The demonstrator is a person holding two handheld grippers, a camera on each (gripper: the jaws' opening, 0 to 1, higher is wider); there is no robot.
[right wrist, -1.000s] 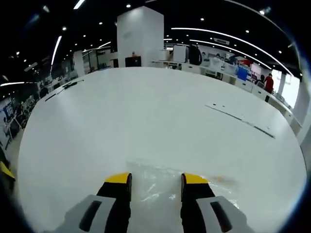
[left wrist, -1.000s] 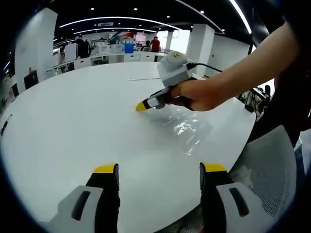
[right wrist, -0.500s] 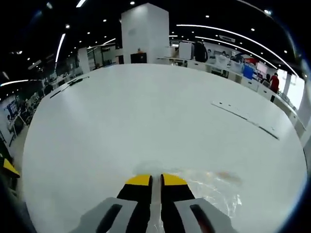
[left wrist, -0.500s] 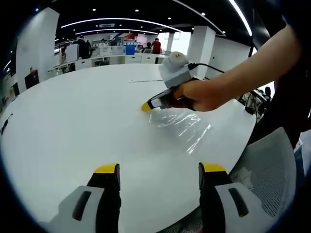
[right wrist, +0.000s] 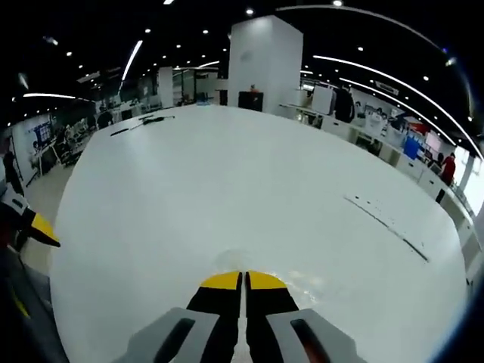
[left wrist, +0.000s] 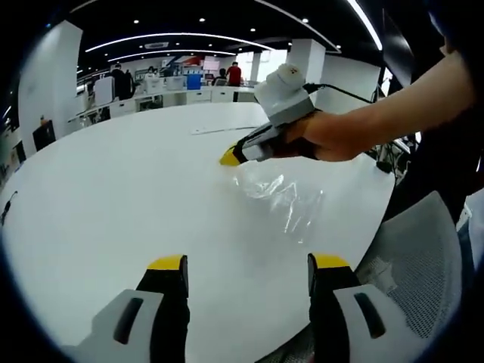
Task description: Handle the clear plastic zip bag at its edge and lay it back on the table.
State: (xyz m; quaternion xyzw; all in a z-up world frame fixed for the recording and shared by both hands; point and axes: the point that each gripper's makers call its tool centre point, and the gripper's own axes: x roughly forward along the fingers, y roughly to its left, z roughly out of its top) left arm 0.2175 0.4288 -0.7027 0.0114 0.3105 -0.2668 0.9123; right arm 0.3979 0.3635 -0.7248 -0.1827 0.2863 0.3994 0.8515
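Note:
The clear plastic zip bag (left wrist: 278, 195) hangs crumpled from one edge, its lower part still touching the round white table (left wrist: 106, 189). In the left gripper view a hand holds my right gripper (left wrist: 230, 157) above the table, jaws shut on the bag's edge. My left gripper (left wrist: 248, 263) stands open over the table's near edge, well short of the bag, with nothing between its fingers. In the right gripper view the right gripper (right wrist: 243, 281) has its yellow tips pressed together, and a faint gleam of the bag (right wrist: 308, 286) shows beside them over the table (right wrist: 227, 166).
A grey mesh chair (left wrist: 423, 257) stands at the table's edge on the right. A thin dark strip (right wrist: 386, 225) lies far out on the table. A white pillar (right wrist: 265, 57), desks and people are in the background. The left gripper's yellow tip (right wrist: 41, 228) enters at the left.
The right gripper's jaws went from open to shut on the bag's edge, then rose, lifting that edge off the table. The left gripper stayed open and nearly still.

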